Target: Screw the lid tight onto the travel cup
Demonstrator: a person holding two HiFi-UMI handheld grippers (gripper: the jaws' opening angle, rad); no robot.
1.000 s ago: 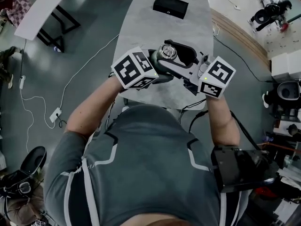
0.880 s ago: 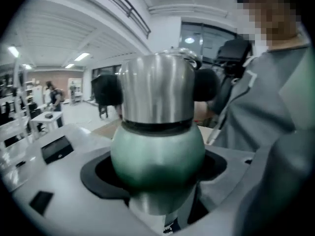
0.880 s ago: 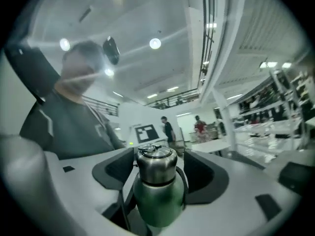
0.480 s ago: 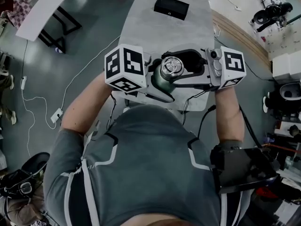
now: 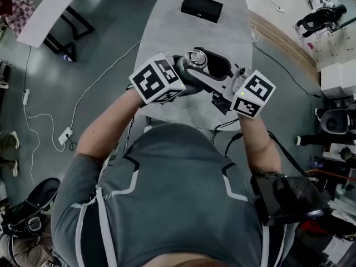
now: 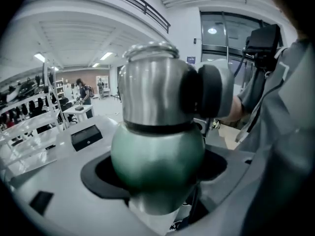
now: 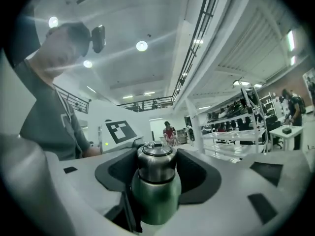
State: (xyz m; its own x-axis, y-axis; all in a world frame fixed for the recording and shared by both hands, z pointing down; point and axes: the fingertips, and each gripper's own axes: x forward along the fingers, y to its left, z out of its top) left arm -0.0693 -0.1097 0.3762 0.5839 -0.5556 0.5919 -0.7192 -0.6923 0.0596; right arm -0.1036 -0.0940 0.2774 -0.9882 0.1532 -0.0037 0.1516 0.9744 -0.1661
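Right, in the head view I have the travel cup (image 5: pixel 192 67) held over the near end of the table (image 5: pixel 189 32), just above the middle of the frame. The left gripper (image 5: pixel 183 78) reaches in from the left and the right gripper (image 5: pixel 208 74) from the right. That split gives me one anchor and one turning hand.

In the left gripper view the cup's green body (image 6: pixel 157 156) fills the lower centre, clamped between the jaws so it cannot spin. The steel lid (image 6: pixel 150 87) sits on top, and a dark pad (image 6: pixel 204 90) of the other gripper presses its right side.

In the right gripper view the lid stands at lower centre with the jaws closed on both flanks at lid height, so the twist goes into the thread. How firmly they bite I can't quite tell through the distortion. The lid looks seated square, so I judge I'm in the tightening turns.
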